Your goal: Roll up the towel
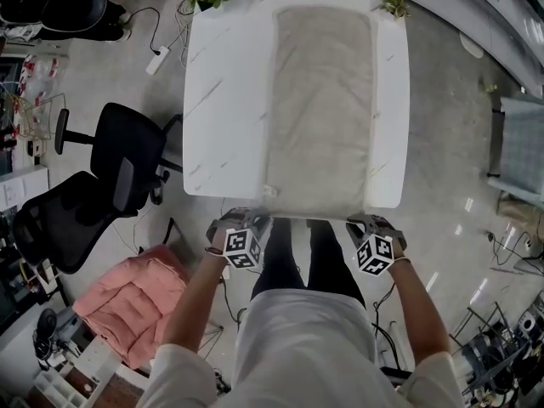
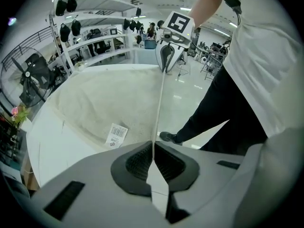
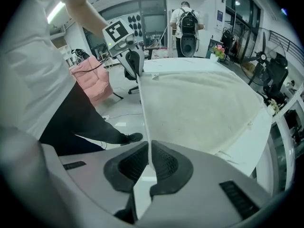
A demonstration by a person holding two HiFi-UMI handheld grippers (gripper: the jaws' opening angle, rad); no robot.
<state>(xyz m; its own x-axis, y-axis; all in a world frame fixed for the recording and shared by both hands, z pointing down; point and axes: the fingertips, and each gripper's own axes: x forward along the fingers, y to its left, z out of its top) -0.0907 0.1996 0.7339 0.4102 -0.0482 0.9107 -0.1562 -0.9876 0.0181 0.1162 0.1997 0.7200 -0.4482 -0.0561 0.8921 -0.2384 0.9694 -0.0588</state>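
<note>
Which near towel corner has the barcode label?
The one held by the left gripper: the white label sits at the towel edge just beside it. The right gripper corner shows no label.

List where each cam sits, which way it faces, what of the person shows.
Head view: on the head, looking steeply down at the table and towel; forearms, legs, left gripper, right gripper show.
Left gripper view: on the left gripper, facing along the towel's near edge to the right gripper; torso, arm, leg show.
Right gripper view: on the right gripper, facing along that edge to the left gripper; torso, arm, leg show.
Shared: both gripper views show that edge taut between shut jaws.
</note>
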